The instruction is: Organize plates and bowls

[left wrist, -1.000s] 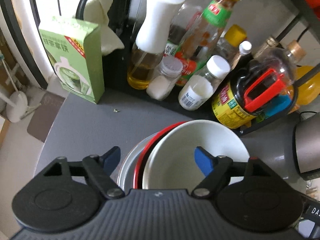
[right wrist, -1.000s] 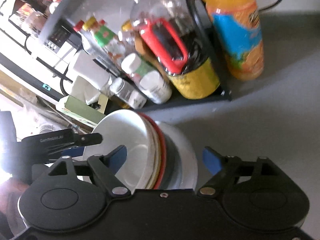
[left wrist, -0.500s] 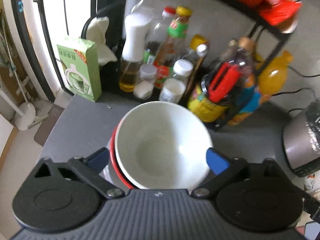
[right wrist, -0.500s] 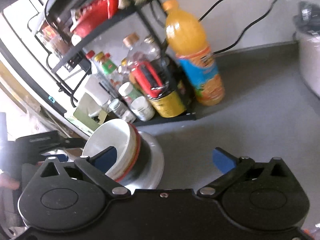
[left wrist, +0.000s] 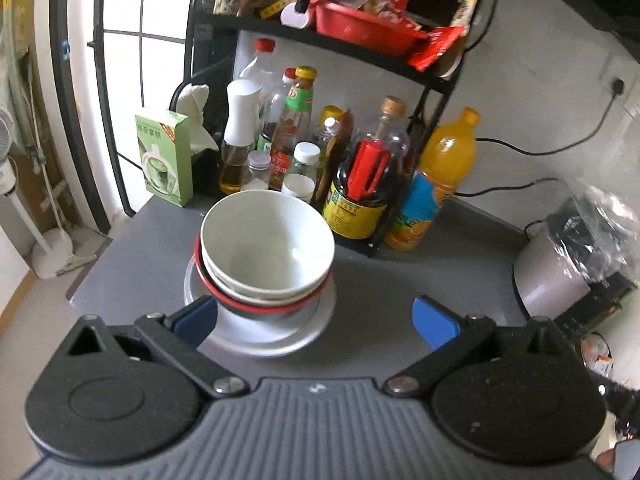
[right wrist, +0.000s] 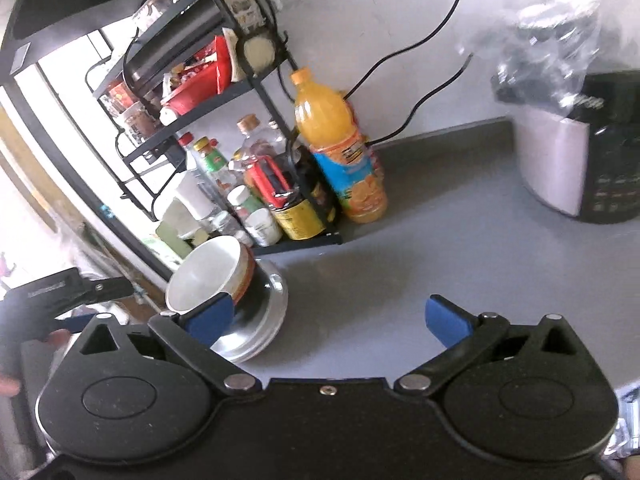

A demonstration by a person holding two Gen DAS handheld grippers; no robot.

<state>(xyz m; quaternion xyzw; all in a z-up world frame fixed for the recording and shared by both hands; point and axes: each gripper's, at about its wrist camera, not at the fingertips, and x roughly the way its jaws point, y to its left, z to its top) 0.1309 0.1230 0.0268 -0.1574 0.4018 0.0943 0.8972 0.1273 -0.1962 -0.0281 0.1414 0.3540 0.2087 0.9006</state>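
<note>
Both tongs [left wrist: 316, 318] [right wrist: 328, 320] apart (nothing between), white bowl [left wrist: 267, 244] empty, nested atop red-rimmed bowl [left wrist: 256, 307], metal plate [left wrist: 276, 338].

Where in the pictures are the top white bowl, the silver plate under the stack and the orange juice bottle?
top white bowl [left wrist: 266, 242], left wrist view, inside wall.
silver plate [left wrist: 264, 332], left wrist view, front rim.
orange juice bottle [right wrist: 324, 118], right wrist view, upper body.
</note>
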